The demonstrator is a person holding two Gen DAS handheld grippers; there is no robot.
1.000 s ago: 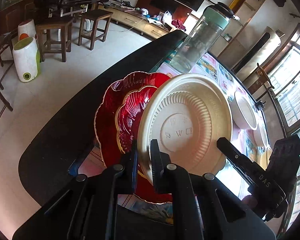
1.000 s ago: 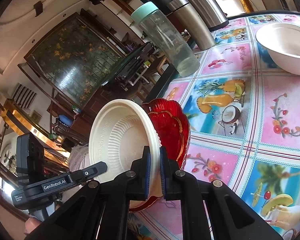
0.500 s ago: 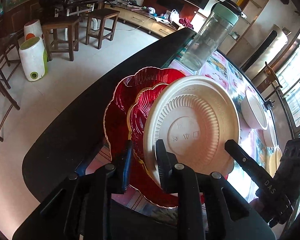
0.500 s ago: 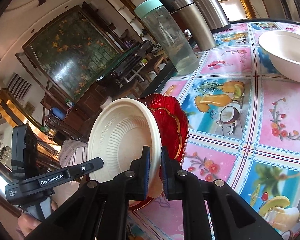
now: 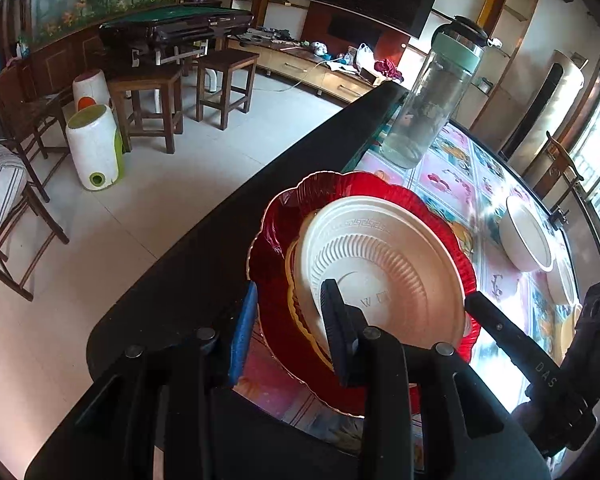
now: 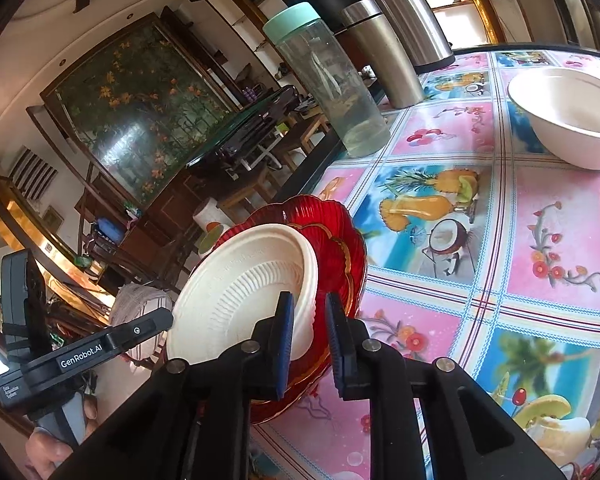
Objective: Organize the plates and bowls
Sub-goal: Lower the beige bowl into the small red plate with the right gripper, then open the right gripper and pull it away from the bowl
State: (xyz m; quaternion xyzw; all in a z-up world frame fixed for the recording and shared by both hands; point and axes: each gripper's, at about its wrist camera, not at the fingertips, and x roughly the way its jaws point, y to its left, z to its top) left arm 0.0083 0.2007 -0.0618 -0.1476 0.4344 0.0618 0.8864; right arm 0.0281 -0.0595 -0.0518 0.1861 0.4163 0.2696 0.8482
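L view only: stools (image 5: 156, 92); R: flasks (image 6: 384, 40).

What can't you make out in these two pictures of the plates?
- Small red plate, left wrist view: mostly covered by the white plate.
- Embossed lettering on the white plate: too small to read.
- Near rim of the large red plate, right wrist view: hidden behind the right hand-held gripper.
- Bowl: cut off by the frame edge.

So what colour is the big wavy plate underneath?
Red with a gold rim, the big plate; clearest in the right wrist view.
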